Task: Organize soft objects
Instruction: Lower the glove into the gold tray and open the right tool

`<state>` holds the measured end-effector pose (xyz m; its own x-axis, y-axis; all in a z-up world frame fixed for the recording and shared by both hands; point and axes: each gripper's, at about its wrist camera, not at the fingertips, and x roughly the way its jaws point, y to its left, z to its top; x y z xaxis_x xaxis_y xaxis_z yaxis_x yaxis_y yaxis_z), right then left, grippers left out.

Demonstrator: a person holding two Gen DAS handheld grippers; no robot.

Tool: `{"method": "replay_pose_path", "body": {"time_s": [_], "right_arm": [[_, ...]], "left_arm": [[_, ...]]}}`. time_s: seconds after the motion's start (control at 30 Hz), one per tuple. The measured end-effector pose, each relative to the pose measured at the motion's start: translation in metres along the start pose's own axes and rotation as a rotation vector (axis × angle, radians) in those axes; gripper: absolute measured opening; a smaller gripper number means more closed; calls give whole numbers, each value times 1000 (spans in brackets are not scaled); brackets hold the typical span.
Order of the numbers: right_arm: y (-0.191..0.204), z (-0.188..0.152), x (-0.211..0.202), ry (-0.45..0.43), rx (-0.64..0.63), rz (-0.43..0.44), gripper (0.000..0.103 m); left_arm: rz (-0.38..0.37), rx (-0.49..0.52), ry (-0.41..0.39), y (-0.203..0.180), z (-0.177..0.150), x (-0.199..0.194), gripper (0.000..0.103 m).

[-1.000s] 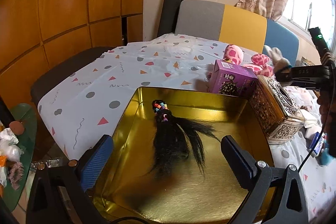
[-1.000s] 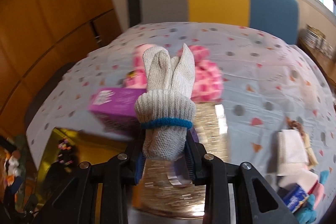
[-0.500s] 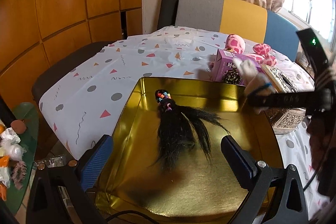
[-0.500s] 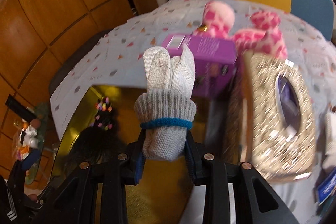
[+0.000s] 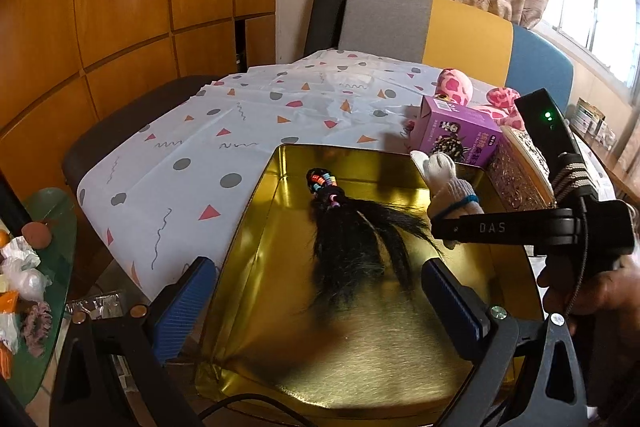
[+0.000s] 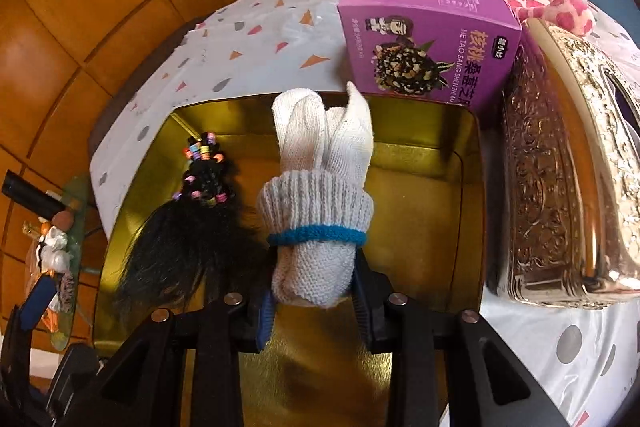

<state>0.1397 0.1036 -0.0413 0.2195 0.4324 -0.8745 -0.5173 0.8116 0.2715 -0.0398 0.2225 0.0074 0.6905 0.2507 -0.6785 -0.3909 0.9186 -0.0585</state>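
Observation:
My right gripper [image 6: 314, 297] is shut on a rolled white knit glove [image 6: 318, 195] with a blue band and holds it above the gold tray [image 6: 472, 187]. The glove [image 5: 446, 183] and right gripper also show in the left wrist view, over the tray's right side. A black hair piece with coloured beads [image 5: 352, 231] lies in the tray [image 5: 256, 227]; it also shows in the right wrist view [image 6: 188, 227]. My left gripper [image 5: 320, 303] is open and empty over the tray's near edge. A pink spotted plush toy [image 5: 456, 89] lies behind.
A purple snack box [image 6: 430, 39] stands just behind the tray. An ornate silver tissue box [image 6: 560, 167] sits to the tray's right. The table has a patterned white cloth [image 5: 240, 131]. A small green side table with clutter [image 5: 28, 267] is at the left.
My right gripper has carried the glove leftward from over the boxes to above the gold tray. My left gripper has stayed open over the tray's near edge.

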Motion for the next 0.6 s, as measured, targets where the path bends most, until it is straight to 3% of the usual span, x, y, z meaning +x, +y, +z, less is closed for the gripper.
{"method": "replay_pose_path", "body": {"time_s": [0.3, 0.4, 0.47, 0.6], "right_arm": [[12, 15, 18, 28, 1, -11, 35], [15, 16, 19, 3, -2, -3, 53], [16, 16, 14, -29, -7, 5, 75], [12, 10, 0, -67, -17, 0, 76]], "left_arm": [[-2, -25, 11, 9, -2, 2, 103], [14, -39, 8, 14, -3, 4, 103], [0, -58, 18, 19, -3, 7, 103], [-14, -67, 26, 19, -5, 9, 103]]}}
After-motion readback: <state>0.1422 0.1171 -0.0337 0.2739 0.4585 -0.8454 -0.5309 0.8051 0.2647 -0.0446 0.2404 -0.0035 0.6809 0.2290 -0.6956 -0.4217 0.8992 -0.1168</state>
